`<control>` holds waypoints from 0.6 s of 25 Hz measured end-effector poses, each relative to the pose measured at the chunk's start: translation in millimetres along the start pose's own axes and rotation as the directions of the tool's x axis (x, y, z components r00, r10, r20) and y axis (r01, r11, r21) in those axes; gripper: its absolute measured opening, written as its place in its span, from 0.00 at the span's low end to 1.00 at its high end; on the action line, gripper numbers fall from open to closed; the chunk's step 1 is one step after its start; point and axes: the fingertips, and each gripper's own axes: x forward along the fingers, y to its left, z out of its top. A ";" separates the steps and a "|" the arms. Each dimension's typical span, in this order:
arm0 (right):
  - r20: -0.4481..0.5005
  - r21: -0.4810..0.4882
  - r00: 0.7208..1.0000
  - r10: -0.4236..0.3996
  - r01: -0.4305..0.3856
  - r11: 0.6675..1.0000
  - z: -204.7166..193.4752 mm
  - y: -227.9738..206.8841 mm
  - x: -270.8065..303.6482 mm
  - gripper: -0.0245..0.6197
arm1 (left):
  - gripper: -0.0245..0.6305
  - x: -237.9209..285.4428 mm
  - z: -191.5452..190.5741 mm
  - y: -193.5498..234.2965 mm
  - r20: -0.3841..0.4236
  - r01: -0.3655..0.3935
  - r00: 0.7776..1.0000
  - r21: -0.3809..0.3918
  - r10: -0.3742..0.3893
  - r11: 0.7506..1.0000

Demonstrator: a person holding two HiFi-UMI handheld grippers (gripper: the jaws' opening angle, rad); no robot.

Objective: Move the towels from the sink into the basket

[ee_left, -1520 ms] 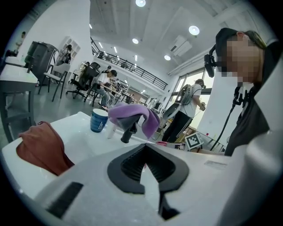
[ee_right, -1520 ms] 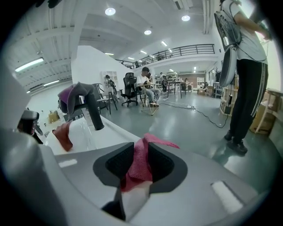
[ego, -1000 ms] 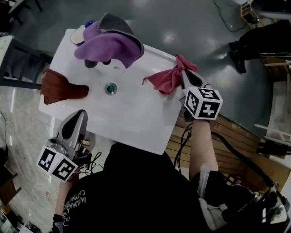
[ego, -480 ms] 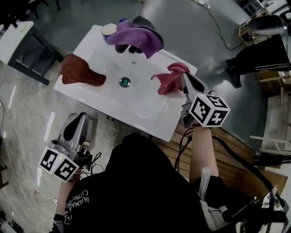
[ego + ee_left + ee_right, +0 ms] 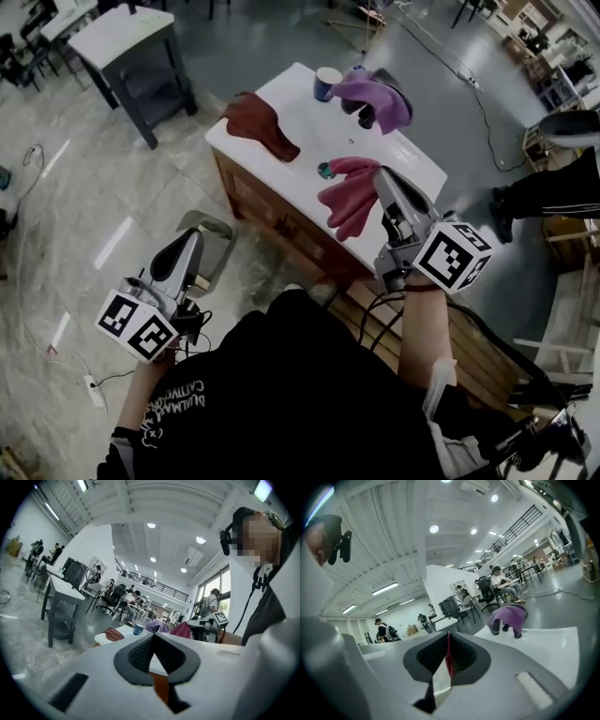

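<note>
Two jaws of your left gripper [image 5: 194, 236] are meeting on nothing; your shirt print [image 5: 178, 405] is showing too blurred to read. Your right gripper [image 5: 381, 174] is clamping the pink towel [image 5: 345, 202] over the near edge of the sink [image 5: 314, 120]; the brown towel [image 5: 258, 122] and purple towel [image 5: 373, 92] are lying beyond.

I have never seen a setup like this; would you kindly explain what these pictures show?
No robot here: a person holds a gripper in each hand. The head view comes from a camera on the person's head, looking down; the other two cameras ride on the grippers, looking along their fingers. The white sink carries a brown towel, a purple towel and a blue cup. The right gripper is shut on a hanging pink towel. The left gripper is shut and empty.
</note>
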 end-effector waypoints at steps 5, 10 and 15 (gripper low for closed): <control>-0.059 -0.068 0.992 0.109 -0.112 0.991 -28.5 83.4 20.9 0.07 | 0.04 -74.9 8.6 9.8 0.073 -0.071 0.995 0.013 0.069 0.997; -0.145 -0.099 0.968 0.204 -0.219 0.971 -64.6 149.5 47.0 0.07 | 0.04 -151.5 12.7 23.1 0.145 -0.186 0.972 0.011 0.183 0.982; -0.219 -0.110 0.938 0.270 -0.298 0.948 -94.8 207.1 64.8 0.07 | 0.04 -216.3 17.0 33.5 0.196 -0.272 0.943 -0.008 0.269 0.962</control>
